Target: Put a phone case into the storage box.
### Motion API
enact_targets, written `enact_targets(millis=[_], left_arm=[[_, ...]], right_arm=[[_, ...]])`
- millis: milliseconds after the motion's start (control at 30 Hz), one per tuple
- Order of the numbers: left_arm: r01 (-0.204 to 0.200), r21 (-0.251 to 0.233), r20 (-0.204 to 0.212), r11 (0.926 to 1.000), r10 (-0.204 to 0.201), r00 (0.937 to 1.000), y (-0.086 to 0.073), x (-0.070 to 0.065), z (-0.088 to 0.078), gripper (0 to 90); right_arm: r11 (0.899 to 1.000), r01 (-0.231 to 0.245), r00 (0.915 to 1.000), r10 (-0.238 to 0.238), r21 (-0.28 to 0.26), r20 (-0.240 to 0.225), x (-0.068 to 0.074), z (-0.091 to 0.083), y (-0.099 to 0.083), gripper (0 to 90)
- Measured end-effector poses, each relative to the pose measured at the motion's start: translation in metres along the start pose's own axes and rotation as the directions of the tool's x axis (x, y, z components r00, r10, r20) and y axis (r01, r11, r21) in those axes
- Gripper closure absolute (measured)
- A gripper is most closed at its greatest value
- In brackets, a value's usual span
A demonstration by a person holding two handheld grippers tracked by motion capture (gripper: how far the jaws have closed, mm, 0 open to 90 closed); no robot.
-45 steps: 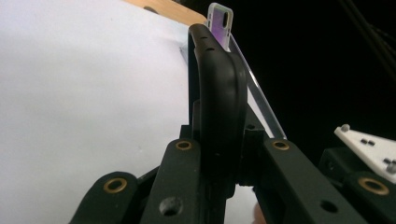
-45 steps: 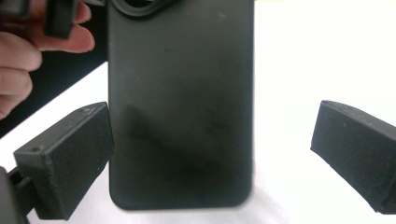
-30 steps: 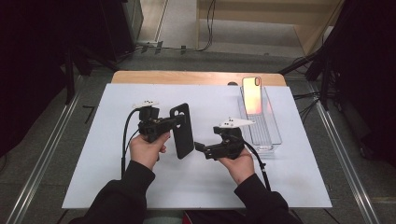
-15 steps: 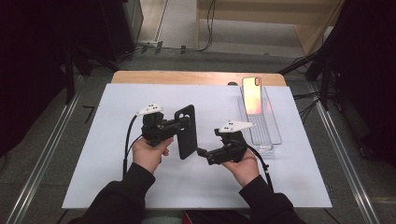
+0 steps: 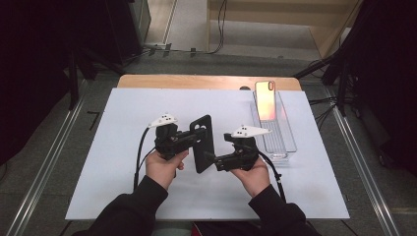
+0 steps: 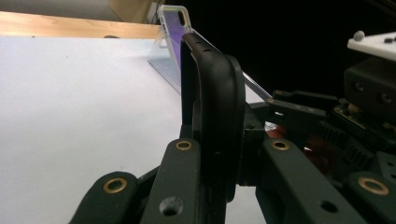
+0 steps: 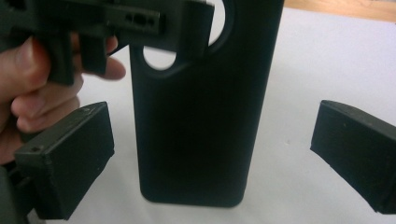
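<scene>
A black phone case [image 5: 202, 142] stands upright on its short end above the white table mat [image 5: 98, 162], its camera cut-out at the top. My left gripper [image 5: 199, 133] is shut on the case's upper edge; in the left gripper view the case [image 6: 219, 116] rises edge-on between the jaws of this gripper [image 6: 231, 154]. My right gripper [image 5: 209, 158] points at the case's lower part and is open. In the right gripper view the case [image 7: 201, 116] stands between the pads [image 7: 70, 163], well apart from both. A phone [image 5: 265, 100] leans at the back right.
The phone stands at the far end of a clear plastic tray [image 5: 278, 142], just right of my right hand. The mat covers most of a wooden table [image 5: 196, 81]. Metal rails [image 5: 366, 167] run along both sides of the table.
The left gripper has carried the case a little to the right, closer to the right gripper. The right hand has hardly moved.
</scene>
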State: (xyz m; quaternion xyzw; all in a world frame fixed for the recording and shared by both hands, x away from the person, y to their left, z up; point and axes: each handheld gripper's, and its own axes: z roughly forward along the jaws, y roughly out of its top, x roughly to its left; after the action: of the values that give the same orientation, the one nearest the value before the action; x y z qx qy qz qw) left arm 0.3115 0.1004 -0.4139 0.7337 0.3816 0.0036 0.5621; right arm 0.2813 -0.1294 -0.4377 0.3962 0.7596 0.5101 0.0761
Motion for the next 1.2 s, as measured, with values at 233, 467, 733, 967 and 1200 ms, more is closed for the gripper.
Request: enact_targets(millis=[233,467,733,967,1200], left_arm=[[-0.003,0.009,0.024,1.0,0.003,0.9997,-0.008,-0.007,0.005,82.0],[-0.005,0.017,0.026,0.9999,0.005,0.9997,-0.013,-0.015,0.007,81.9],[0.016,0.008,0.037,0.9998,-0.016,0.9992,-0.014,-0.021,0.004,81.7],[0.022,0.0,0.049,0.9998,-0.022,0.9986,-0.013,-0.021,0.0,79.4],[0.01,0.019,0.011,0.9998,-0.01,0.9999,-0.006,-0.027,-0.002,55.3]], right_arm=[[1.0,-0.001,1.0,0.001,0.003,0.003,0.005,0.005,0.001,0.0],[1.0,0.014,0.9998,-0.014,0.022,0.017,0.008,0.012,-0.001,0.0],[1.0,0.015,0.9998,-0.015,0.003,0.011,0.011,0.016,0.003,8.9],[0.999,0.035,0.9992,-0.035,-0.011,0.022,0.015,0.016,0.004,10.9],[0.999,0.047,0.9984,-0.047,0.006,0.032,0.014,0.016,0.004,11.2]])
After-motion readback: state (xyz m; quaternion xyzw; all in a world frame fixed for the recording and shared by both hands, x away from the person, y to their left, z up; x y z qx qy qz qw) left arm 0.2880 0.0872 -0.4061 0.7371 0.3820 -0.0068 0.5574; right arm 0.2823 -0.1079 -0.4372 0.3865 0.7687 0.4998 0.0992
